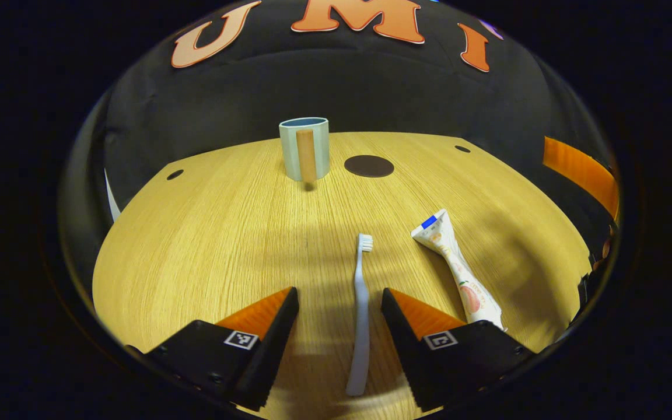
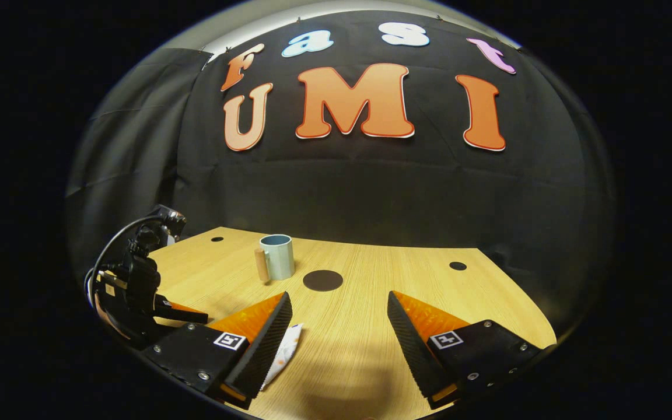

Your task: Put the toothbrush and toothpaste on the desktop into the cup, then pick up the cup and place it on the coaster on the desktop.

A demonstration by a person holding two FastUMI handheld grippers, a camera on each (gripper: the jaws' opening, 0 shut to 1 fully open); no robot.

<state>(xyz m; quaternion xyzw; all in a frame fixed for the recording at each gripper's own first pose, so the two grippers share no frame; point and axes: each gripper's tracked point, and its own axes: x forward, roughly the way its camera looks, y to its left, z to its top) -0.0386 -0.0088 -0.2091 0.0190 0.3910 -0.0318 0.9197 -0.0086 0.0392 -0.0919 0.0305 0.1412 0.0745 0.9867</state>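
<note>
1. The left gripper (image 1: 339, 326) is hanging low over the desktop (image 1: 196, 245) with its fingers spread wide, gripping nothing.
2. The toothbrush (image 1: 361, 315) is lying flat on the desktop in the gap between those fingers, touching neither, with its bristle head pointing away toward the cup.
3. The toothpaste (image 1: 458, 271) is lying just to the right of the toothbrush in the left gripper view, its flat crimped end pointing away and its near end running behind the right finger.
4. The cup (image 1: 304, 149) is standing upright far back on the desktop, its wooden handle (image 1: 306, 156) facing the camera.
5. The coaster (image 1: 369, 166), a dark round disc, is lying just beside the cup on its right, apart from it.
6. The right gripper (image 2: 339, 338) is hovering above the desktop with its fingers wide apart and nothing between them.
7. In the right gripper view, one end of the toothpaste (image 2: 285, 350) is peeking out beside the left finger, and the cup (image 2: 277, 256) and coaster (image 2: 322, 280) are sitting beyond.
8. The left gripper (image 2: 187, 315) is also showing at the left edge of the right gripper view, with a cable (image 2: 114, 239) looping above it.
</note>
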